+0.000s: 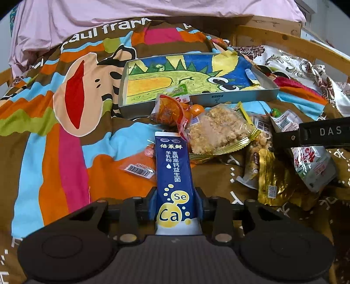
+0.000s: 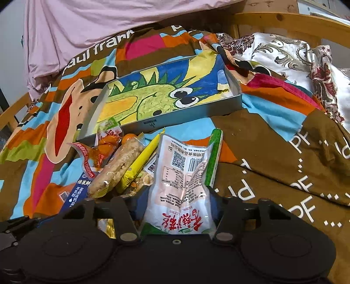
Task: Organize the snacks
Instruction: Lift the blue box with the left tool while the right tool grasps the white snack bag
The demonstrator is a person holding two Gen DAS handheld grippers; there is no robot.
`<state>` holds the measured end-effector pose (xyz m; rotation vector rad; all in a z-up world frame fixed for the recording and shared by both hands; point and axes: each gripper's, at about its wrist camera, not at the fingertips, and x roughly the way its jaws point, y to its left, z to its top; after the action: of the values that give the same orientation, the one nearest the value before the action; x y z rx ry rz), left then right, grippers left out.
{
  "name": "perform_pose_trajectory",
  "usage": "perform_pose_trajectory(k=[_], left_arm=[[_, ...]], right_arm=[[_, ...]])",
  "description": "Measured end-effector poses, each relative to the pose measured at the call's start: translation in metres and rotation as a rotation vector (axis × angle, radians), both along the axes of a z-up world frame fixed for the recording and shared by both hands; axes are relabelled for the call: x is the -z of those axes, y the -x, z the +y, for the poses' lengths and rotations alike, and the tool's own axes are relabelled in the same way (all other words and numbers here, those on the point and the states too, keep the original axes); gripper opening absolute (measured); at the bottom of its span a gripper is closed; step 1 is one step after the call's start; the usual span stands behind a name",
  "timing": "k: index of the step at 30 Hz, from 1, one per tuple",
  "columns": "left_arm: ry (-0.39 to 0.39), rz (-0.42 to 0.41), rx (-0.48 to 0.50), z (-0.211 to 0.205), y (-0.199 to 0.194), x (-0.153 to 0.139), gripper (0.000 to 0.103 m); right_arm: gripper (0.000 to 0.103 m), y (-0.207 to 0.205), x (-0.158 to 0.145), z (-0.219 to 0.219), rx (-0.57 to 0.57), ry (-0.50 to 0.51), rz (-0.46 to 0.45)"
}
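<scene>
My left gripper (image 1: 176, 196) is shut on a blue stick sachet (image 1: 172, 172) marked "Se Ca", held over the bedspread. My right gripper (image 2: 180, 196) is shut on a white and pink snack pouch (image 2: 181, 181) with red lettering; it also shows in the left wrist view (image 1: 312, 163) under the right gripper's black arm (image 1: 317, 133). A shallow grey box (image 1: 240, 96) lined with a green dragon drawing lies beyond the snack pile; it also shows in the right wrist view (image 2: 196, 111). A crumbly rice bar (image 1: 216, 131), an orange packet (image 1: 168, 111) and gold packets (image 1: 273, 177) lie in the pile.
A small green sachet (image 1: 177, 90) lies in the box's near corner. A barcode wrapper (image 1: 139, 169) lies left of the blue sachet. A wooden bed rail (image 1: 295, 45) runs at the back right, with patterned fabric (image 2: 284, 52) and a pink sheet (image 1: 109, 17) beyond.
</scene>
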<state>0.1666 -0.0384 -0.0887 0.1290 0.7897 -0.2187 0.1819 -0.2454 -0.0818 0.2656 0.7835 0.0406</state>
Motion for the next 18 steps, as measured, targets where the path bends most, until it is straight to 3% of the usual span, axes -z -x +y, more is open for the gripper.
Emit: perform_pose_trajectory(k=[4, 7, 9, 14, 18], left_arm=[[0.033, 0.010, -0.011, 0.004, 0.000, -0.001, 0.038], [0.036, 0.010, -0.013, 0.004, 0.000, -0.001, 0.038], [0.037, 0.009, -0.014, 0.004, 0.000, -0.001, 0.038], [0.040, 0.001, -0.022, 0.003, 0.001, -0.002, 0.037], [0.039, -0.008, -0.027, 0.002, 0.004, -0.004, 0.037]], right_arm=[[0.051, 0.002, 0.001, -0.004, 0.004, -0.031, 0.007], [0.060, -0.002, 0.004, -0.003, -0.004, -0.022, 0.015], [0.061, -0.004, 0.006, -0.003, 0.001, -0.024, 0.022], [0.046, 0.001, 0.001, -0.003, 0.003, -0.013, 0.001], [0.043, 0.008, -0.002, -0.004, -0.006, -0.015, 0.006]])
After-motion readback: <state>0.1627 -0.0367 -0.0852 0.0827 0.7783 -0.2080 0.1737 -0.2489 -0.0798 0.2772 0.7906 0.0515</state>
